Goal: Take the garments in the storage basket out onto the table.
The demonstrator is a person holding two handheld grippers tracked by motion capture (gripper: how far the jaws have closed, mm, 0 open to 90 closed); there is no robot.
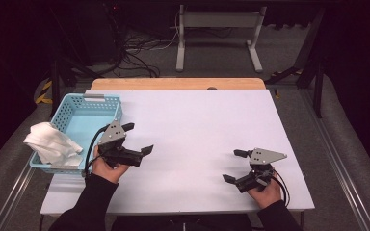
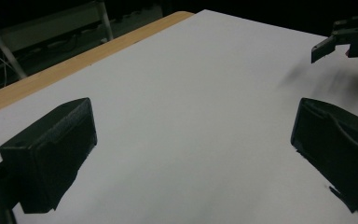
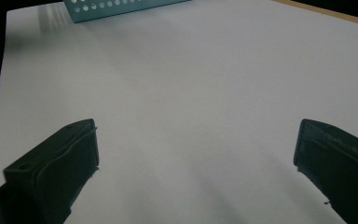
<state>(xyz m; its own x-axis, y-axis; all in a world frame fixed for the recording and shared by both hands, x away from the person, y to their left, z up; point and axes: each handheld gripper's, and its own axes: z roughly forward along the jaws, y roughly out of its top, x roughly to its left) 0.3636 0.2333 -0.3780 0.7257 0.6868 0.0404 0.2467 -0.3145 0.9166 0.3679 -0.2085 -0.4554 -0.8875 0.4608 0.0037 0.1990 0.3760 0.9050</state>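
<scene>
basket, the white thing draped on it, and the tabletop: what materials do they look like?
Basket: looks like moulded plastic, light blue, slightly glossy; the walls carry a regular grid of punched holes.
Cloth: soft fabric or a paper towel, white and matte; it crumples and sags over the basket's rim. Which of the two, I cannot tell.
Tabletop: smooth matte white sheet or laminate, with a light wood-look strip along the far edge.

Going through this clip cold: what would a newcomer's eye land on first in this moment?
Probably the light blue perforated basket at the table's left edge, with a crumpled white cloth draped over its near corner. Next, the two hand-held grippers over the bare white tabletop: the left gripper just beside the basket, the right gripper near the front right, both with jaws spread wide and nothing between them.
</scene>
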